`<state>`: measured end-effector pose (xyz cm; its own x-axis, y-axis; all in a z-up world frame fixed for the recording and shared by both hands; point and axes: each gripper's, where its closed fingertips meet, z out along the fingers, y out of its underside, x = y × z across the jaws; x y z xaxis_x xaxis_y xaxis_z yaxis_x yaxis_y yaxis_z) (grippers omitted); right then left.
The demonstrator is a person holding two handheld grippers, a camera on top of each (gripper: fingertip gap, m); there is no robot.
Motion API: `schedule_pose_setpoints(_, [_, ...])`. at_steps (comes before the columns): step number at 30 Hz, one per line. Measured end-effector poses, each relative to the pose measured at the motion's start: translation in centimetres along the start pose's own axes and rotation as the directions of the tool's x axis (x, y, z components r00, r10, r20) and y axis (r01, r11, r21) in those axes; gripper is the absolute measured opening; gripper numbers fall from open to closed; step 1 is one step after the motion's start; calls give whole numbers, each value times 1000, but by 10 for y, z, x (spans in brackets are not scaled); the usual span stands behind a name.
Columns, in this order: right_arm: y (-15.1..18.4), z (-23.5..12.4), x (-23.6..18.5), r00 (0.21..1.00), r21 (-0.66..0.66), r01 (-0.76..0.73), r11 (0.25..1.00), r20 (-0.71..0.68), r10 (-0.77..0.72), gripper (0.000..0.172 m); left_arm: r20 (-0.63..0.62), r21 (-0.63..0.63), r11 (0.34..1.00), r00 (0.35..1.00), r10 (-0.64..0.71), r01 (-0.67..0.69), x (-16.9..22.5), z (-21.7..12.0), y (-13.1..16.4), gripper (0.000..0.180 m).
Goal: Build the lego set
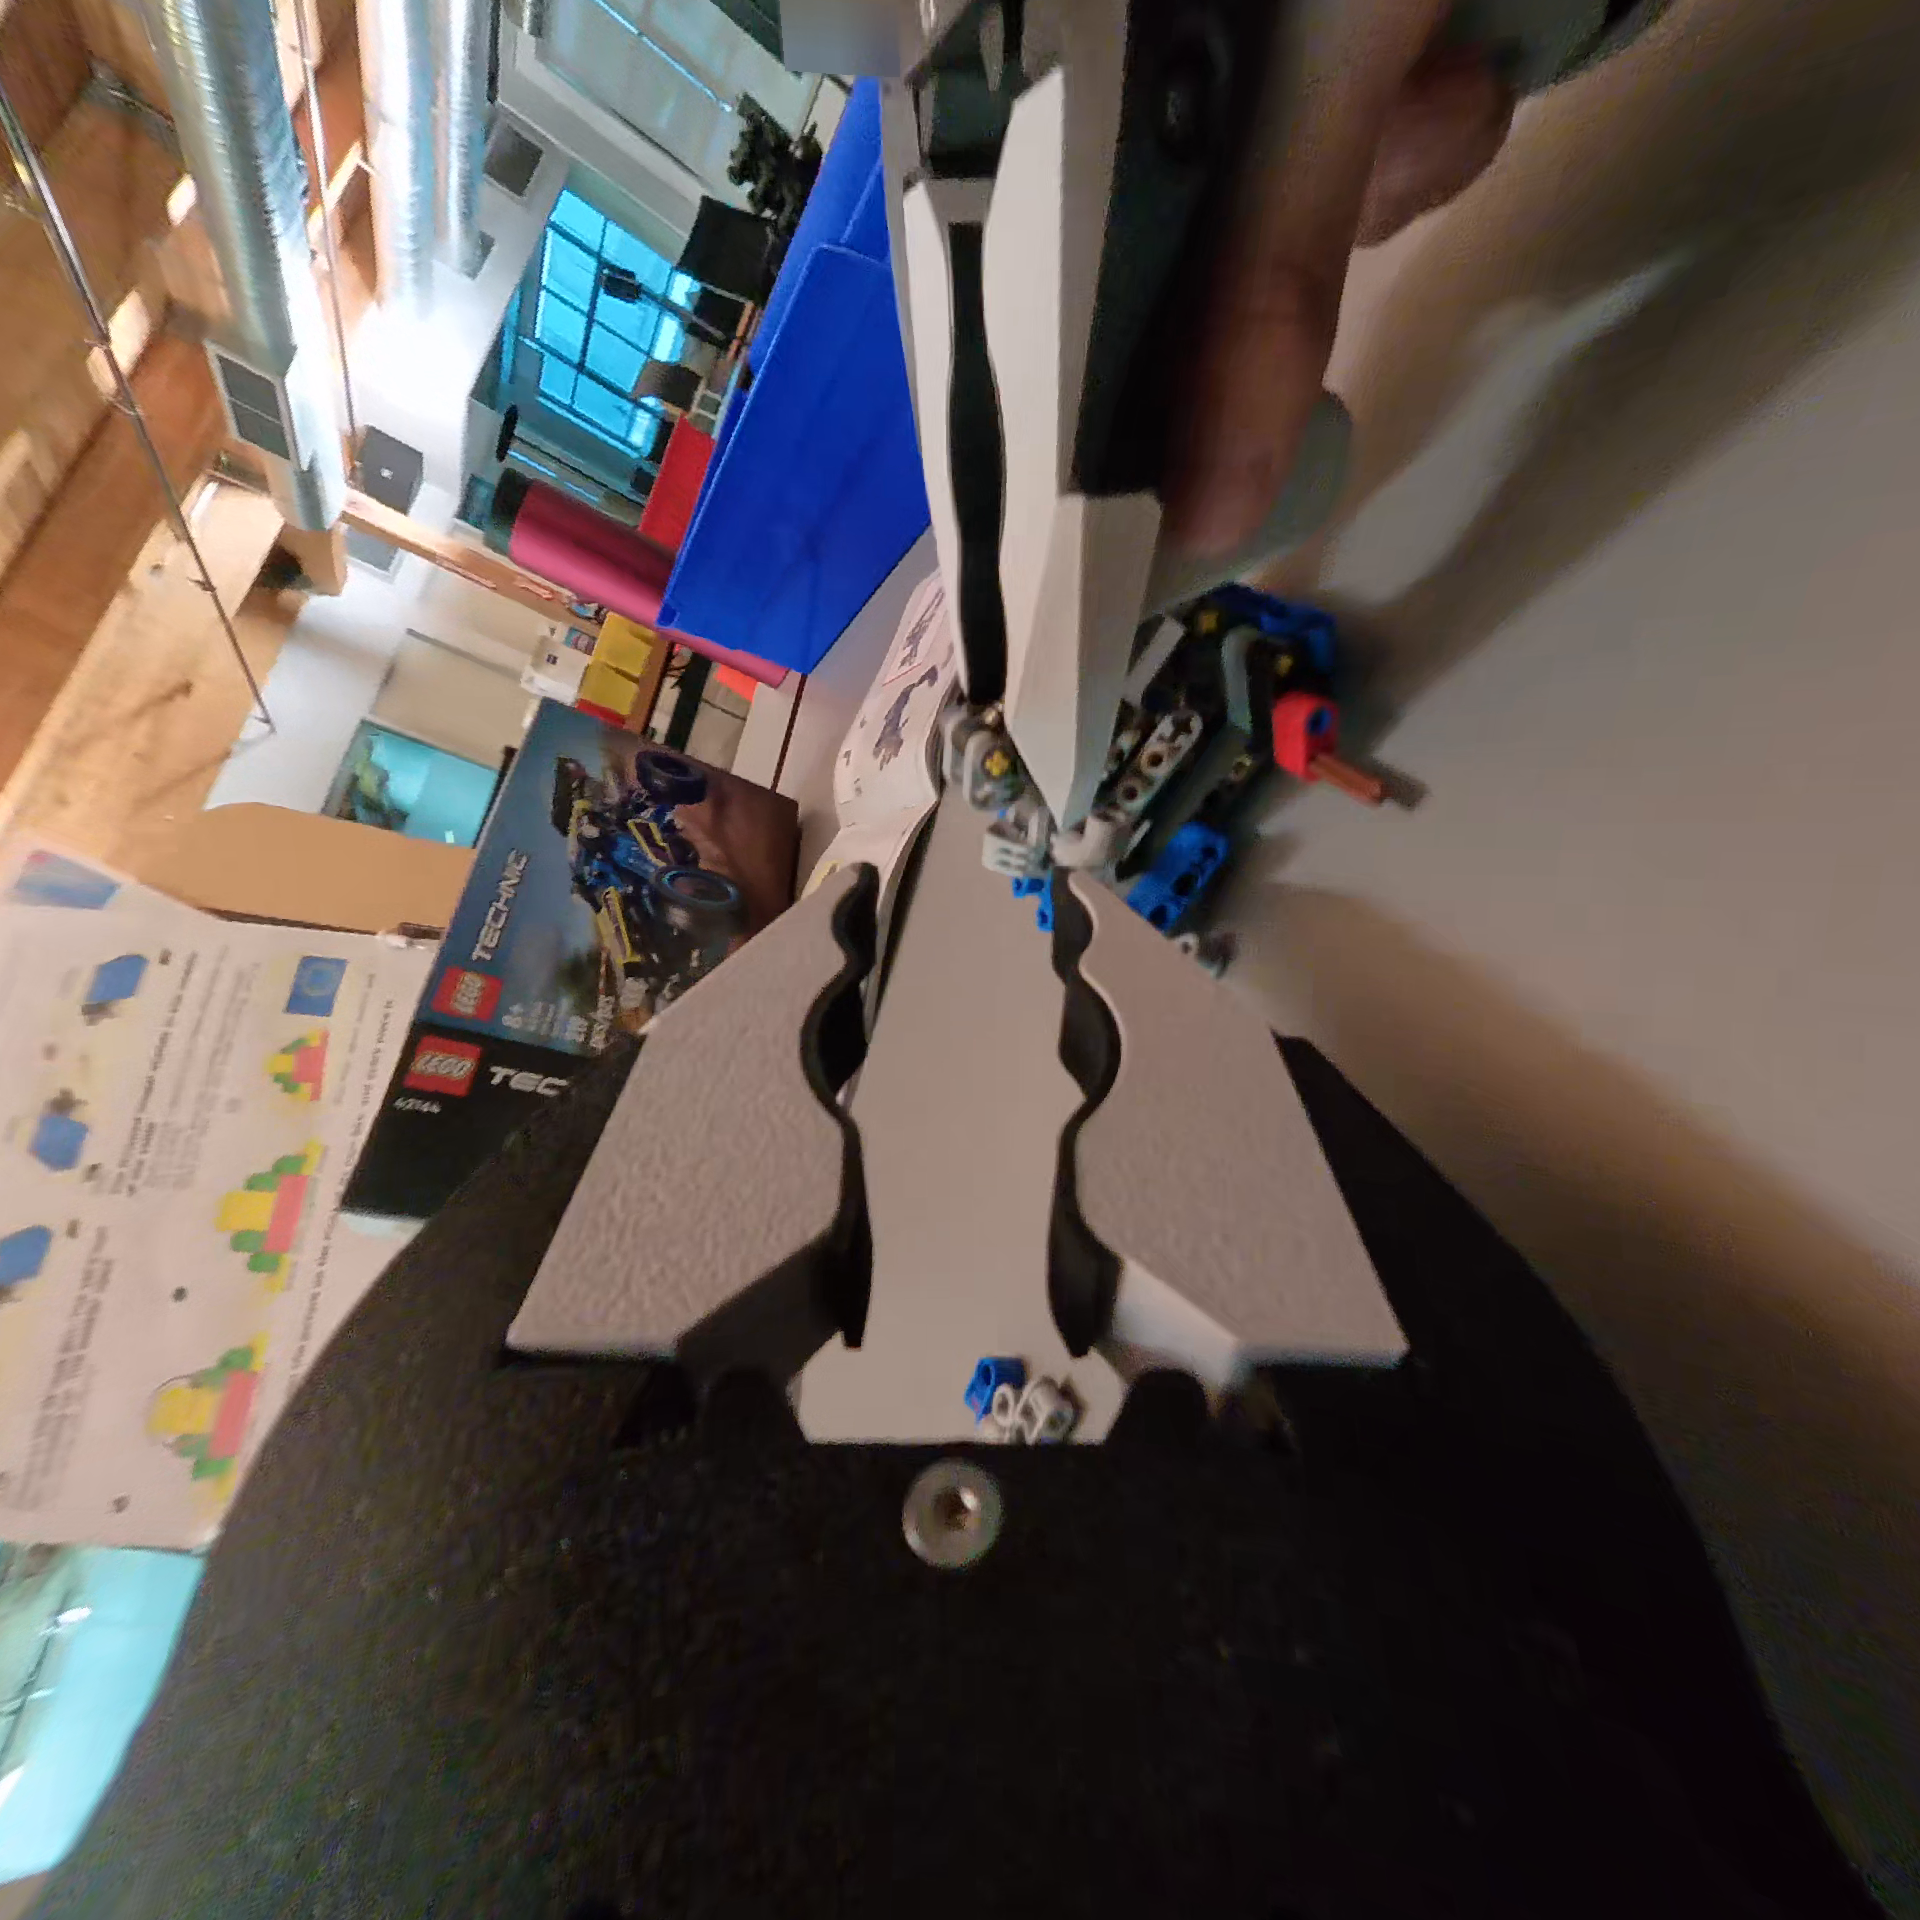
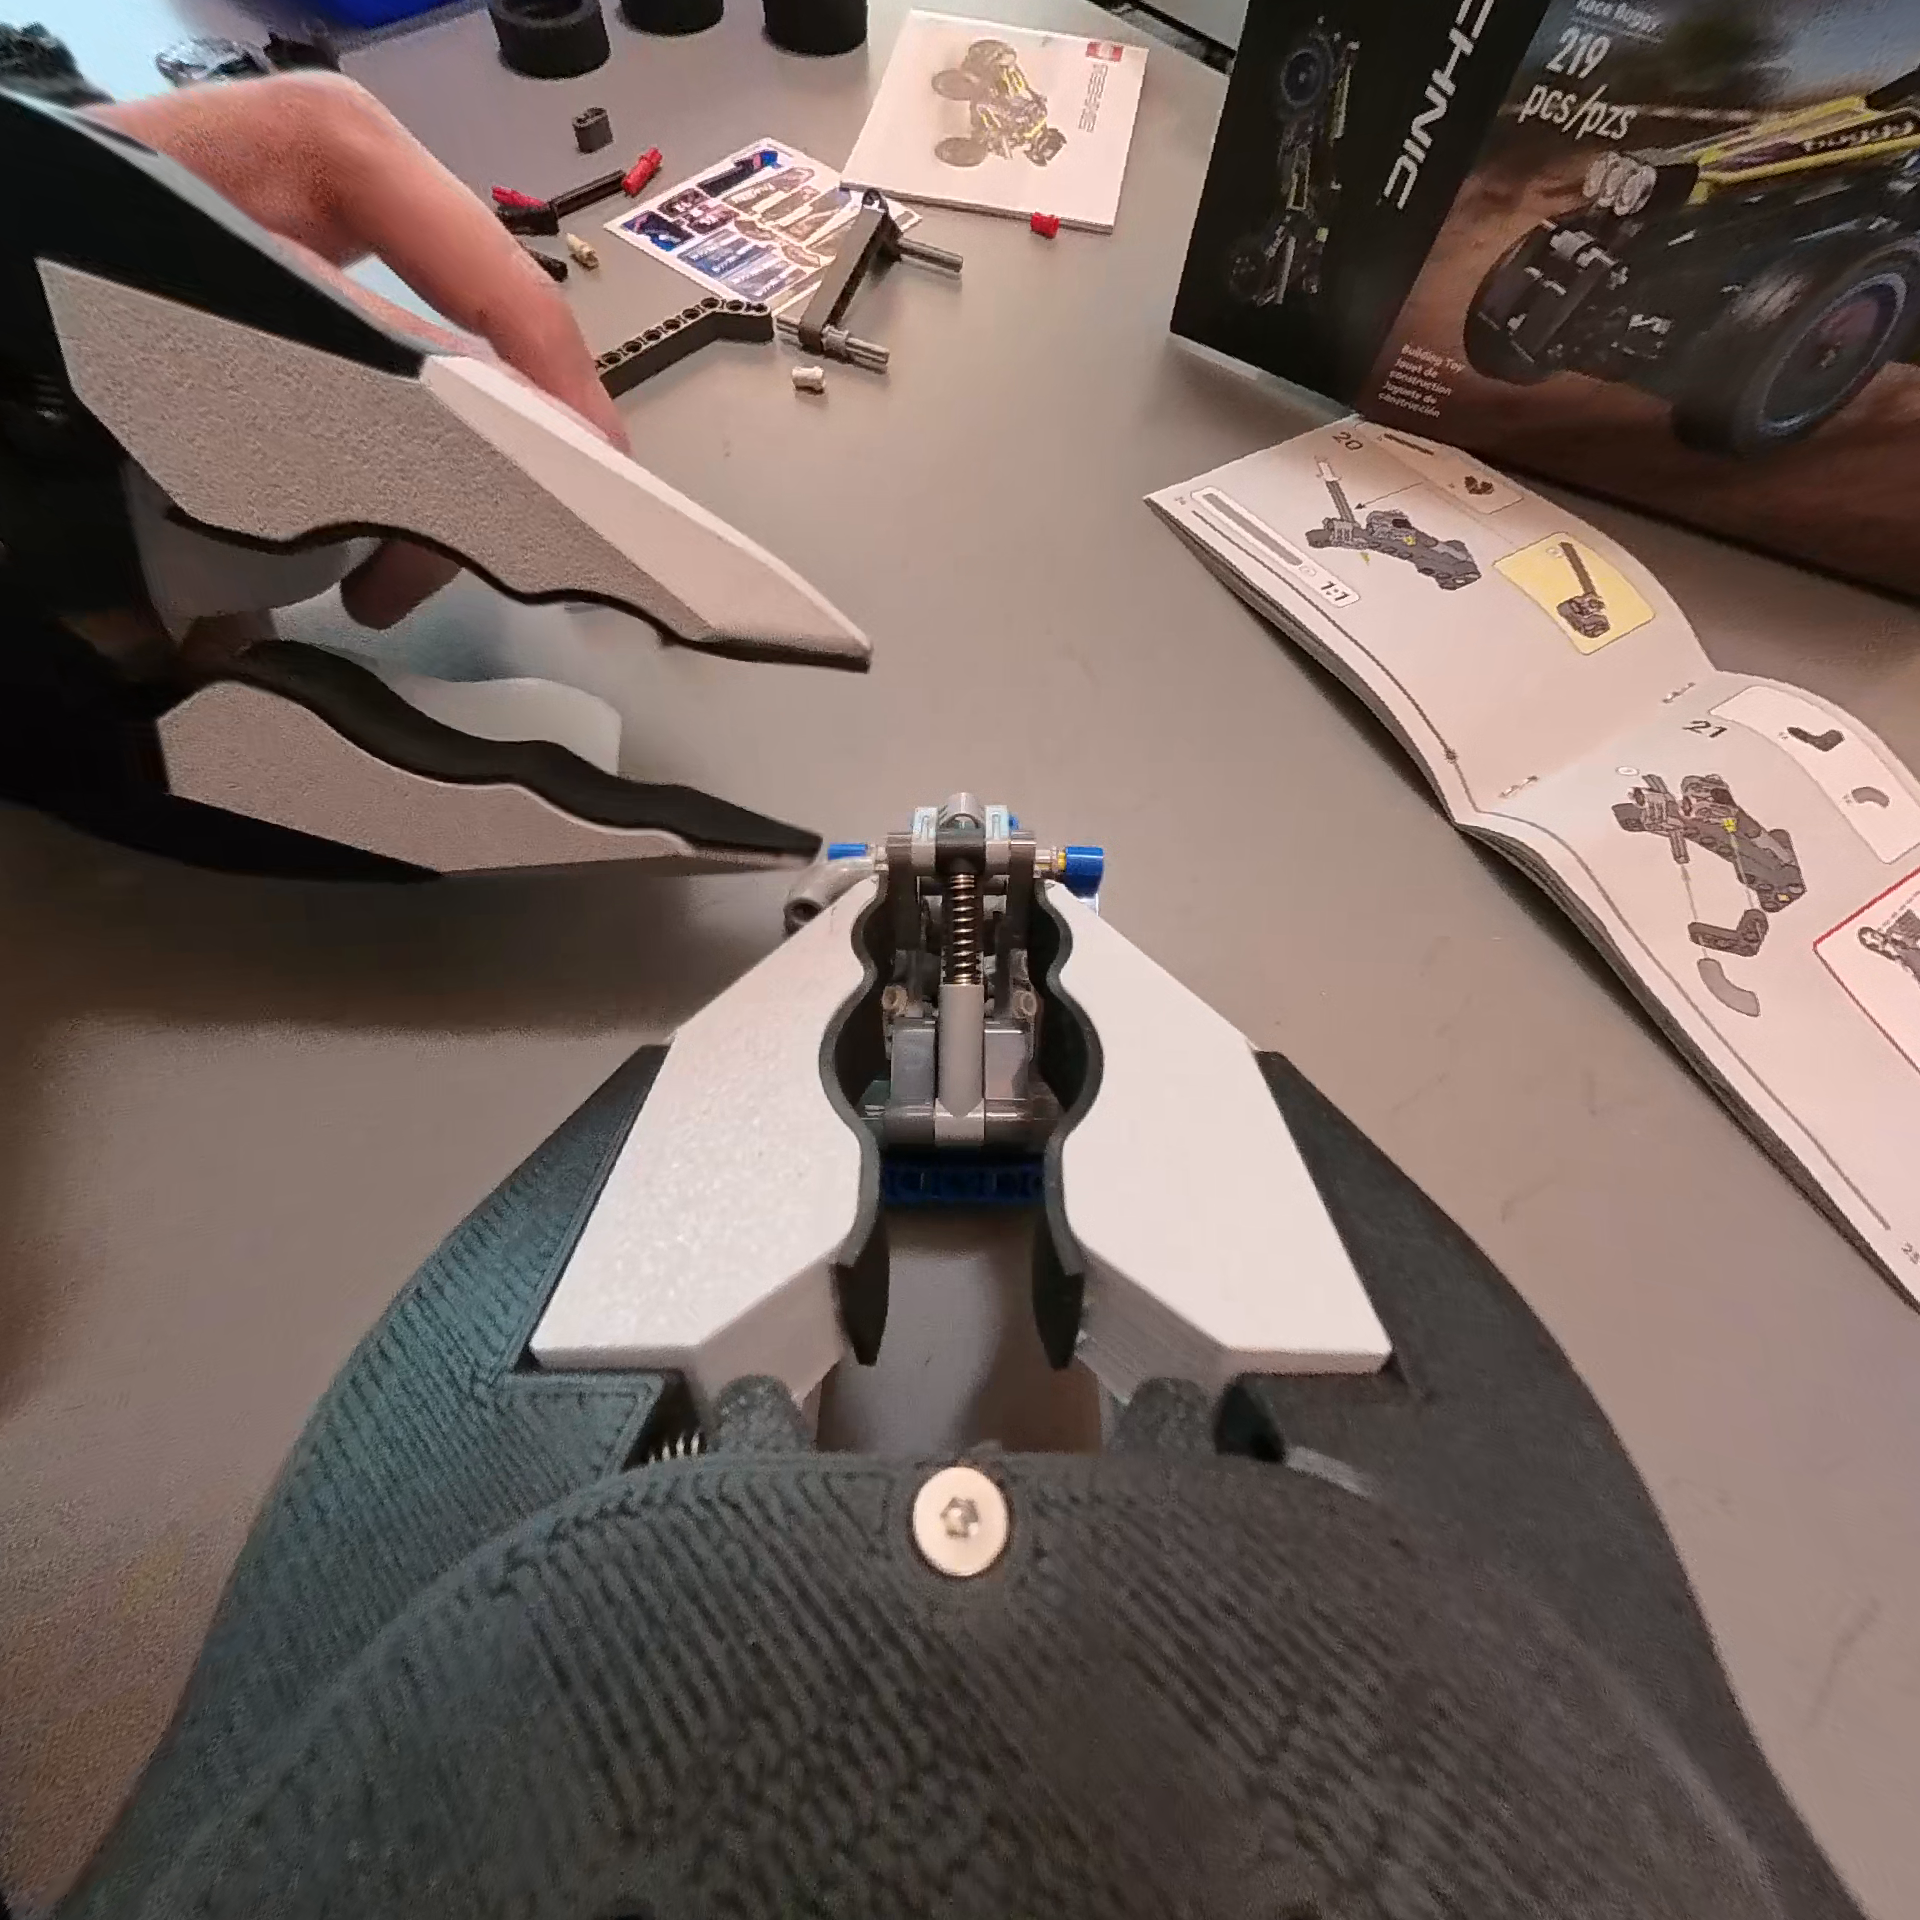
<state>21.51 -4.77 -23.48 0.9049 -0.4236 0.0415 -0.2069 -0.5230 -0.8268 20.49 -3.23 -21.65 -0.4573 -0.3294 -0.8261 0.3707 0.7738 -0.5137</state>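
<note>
We record the right gripper (image 2: 956, 914) clamped on a grey, black and blue toy-brick chassis assembly (image 2: 958, 997) with a central coil-spring shock absorber; both dark pads (image 2: 847, 1049) press against its flanks, and it sits between the fingers just above the grey tabletop (image 2: 1143, 727). Its long axis runs along the fingers, pointing away from the wrist, with the spring end and two blue side pins (image 2: 1081, 862) projecting past the fingertips. In the left wrist view the same assembly (image 1: 1195, 748) shows a red connector with a brown axle (image 1: 1340, 758) jutting from its far side. The left gripper (image 1: 961, 894) stands with its jaws apart and nothing between them; in the right wrist view its lower fingertip (image 2: 769, 836) lies just beside the left blue pin, and we cannot tell whether they touch. A hand (image 2: 343, 197) holds that gripper from behind. Farther out lie an open white instruction booklet (image 2: 1558, 727) to the right, the dark printed product box (image 2: 1558, 208) behind it, a sticker sheet (image 2: 727, 223), loose black and red pins (image 2: 582, 197), a black angled beam (image 2: 675, 343) and black rubber tyres (image 2: 551, 36).
</note>
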Motion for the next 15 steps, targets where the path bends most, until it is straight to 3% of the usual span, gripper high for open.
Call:
schedule_pose_setpoints(2, [0, 0, 0, 1000, -4, -4, 1000, 6, 4, 22, 11, -10, 1000, 1000, 21, -20, 0, -1, 4, 25])
schedule_pose_setpoints(6, [0, 0, 2, 1000, -17, 13, 1000, -7, -13, 22, -75, 94, 996, 997, 17, -10, 13, -2, -11, 27])
schedule_pose_setpoints(15, [0, 2, 1, 1000, -31, 7, 1000, -21, -8, 22, -97, 59, 997, 994, 50, -45, 18, 4, 0, 27])
